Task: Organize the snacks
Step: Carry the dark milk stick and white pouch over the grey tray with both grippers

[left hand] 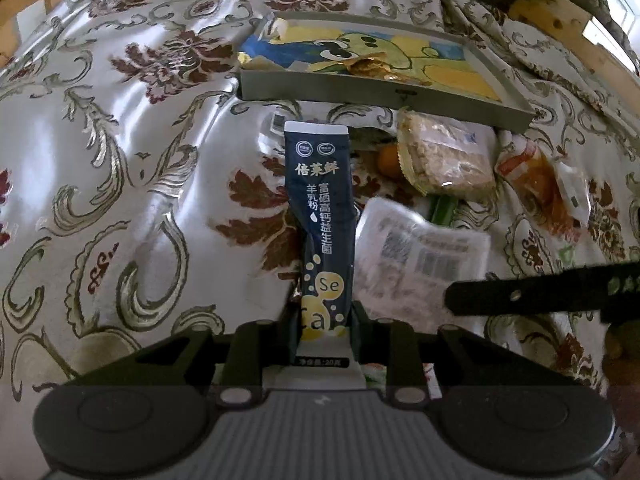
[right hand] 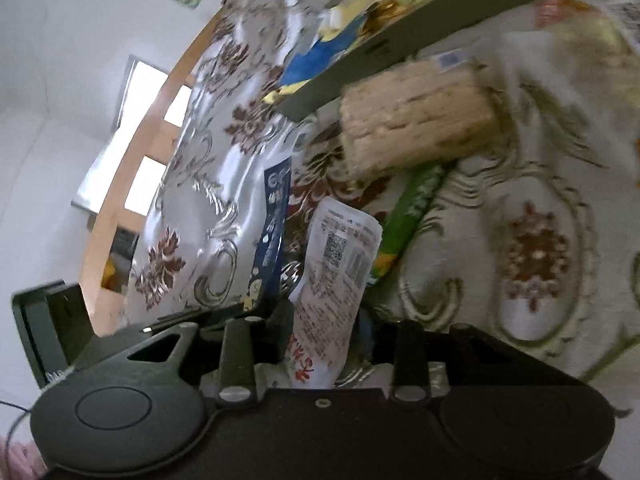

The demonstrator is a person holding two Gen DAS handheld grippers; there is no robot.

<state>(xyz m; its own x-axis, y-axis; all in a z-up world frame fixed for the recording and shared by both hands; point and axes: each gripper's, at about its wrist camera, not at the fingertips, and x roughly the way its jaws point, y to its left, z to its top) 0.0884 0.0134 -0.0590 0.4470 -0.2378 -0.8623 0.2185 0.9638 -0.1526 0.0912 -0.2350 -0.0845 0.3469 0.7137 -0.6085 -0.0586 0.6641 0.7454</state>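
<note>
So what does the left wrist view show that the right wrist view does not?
Only the left wrist view: an orange packet and a gold wrapper in the tray.
Only the right wrist view: a window and the green packet's full length.
Both: the dark blue sachet, the white packet, the rice cake pack and the grey tray.

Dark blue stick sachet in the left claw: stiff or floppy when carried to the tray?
Likely floppy: the dark blue sachet kinks mid-length above the left claw. Probably light, since it stands unsupported. Glossy film may slip.
</note>
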